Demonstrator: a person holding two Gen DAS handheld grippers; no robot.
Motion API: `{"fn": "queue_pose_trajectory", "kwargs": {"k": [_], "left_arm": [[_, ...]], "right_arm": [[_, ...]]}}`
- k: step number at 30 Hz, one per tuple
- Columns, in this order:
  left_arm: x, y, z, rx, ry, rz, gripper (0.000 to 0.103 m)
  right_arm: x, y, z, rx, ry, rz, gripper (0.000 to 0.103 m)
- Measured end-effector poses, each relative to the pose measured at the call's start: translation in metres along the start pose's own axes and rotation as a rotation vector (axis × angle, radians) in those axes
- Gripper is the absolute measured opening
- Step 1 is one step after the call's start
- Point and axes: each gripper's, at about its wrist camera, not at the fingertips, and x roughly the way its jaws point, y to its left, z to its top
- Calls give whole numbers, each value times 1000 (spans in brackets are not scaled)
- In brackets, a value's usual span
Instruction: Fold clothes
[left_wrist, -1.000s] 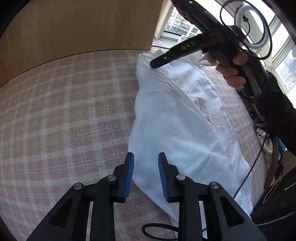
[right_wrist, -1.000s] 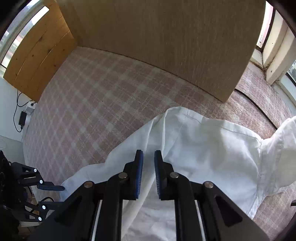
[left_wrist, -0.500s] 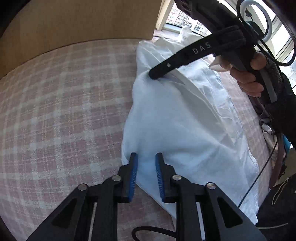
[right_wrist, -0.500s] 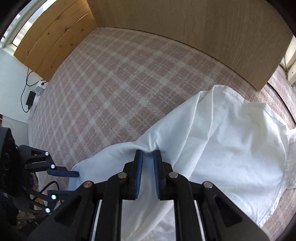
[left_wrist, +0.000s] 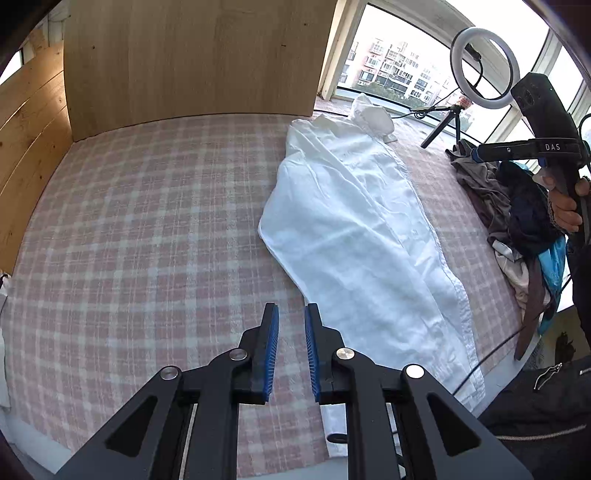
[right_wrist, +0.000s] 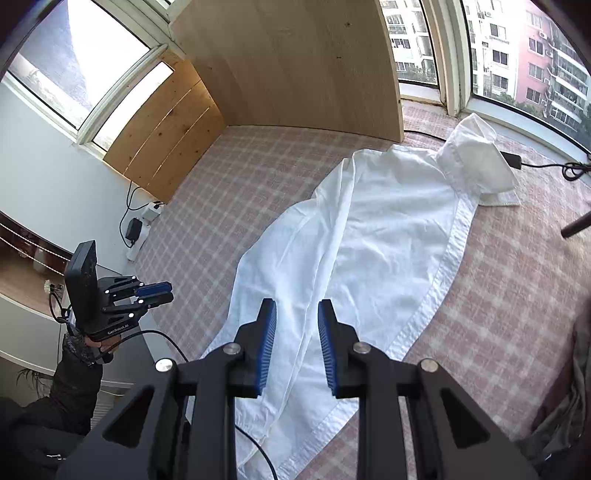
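Observation:
A white garment (left_wrist: 362, 225) lies stretched out lengthwise, folded to a narrow strip, on the pink checked bed cover (left_wrist: 147, 229); it also shows in the right wrist view (right_wrist: 369, 243). My left gripper (left_wrist: 291, 332) is open and empty, raised above the cover just left of the garment's near end. My right gripper (right_wrist: 296, 325) is open and empty, held high above the garment's lower part. The right gripper also shows at the far right of the left wrist view (left_wrist: 480, 152), and the left gripper at the left of the right wrist view (right_wrist: 162, 291).
A pile of dark and mixed clothes (left_wrist: 517, 221) lies at the bed's right side. A ring light on a small tripod (left_wrist: 480, 66) stands by the window. A wooden headboard panel (left_wrist: 192, 59) closes the far end. A power strip and cables (right_wrist: 144, 225) lie on the floor.
Both grippers have let go of the white garment and pulled up and back from it. The garment now lies flat on the bed. The jaws have opened.

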Motion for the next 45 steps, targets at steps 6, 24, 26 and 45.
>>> {"fn": "queue_pose_trajectory", "kwargs": {"k": [6, 24, 26, 45], "left_arm": [[24, -55, -26, 63, 65, -69, 14], [38, -42, -74, 174, 237, -101, 33], [39, -33, -79, 142, 256, -103, 34], [66, -64, -96, 260, 272, 7, 41]], "right_arm": [[8, 5, -69, 20, 23, 12, 24], [78, 19, -221, 274, 15, -320, 53], [75, 25, -245, 340, -34, -385, 56], [191, 67, -280, 391, 54, -622, 47]]}}
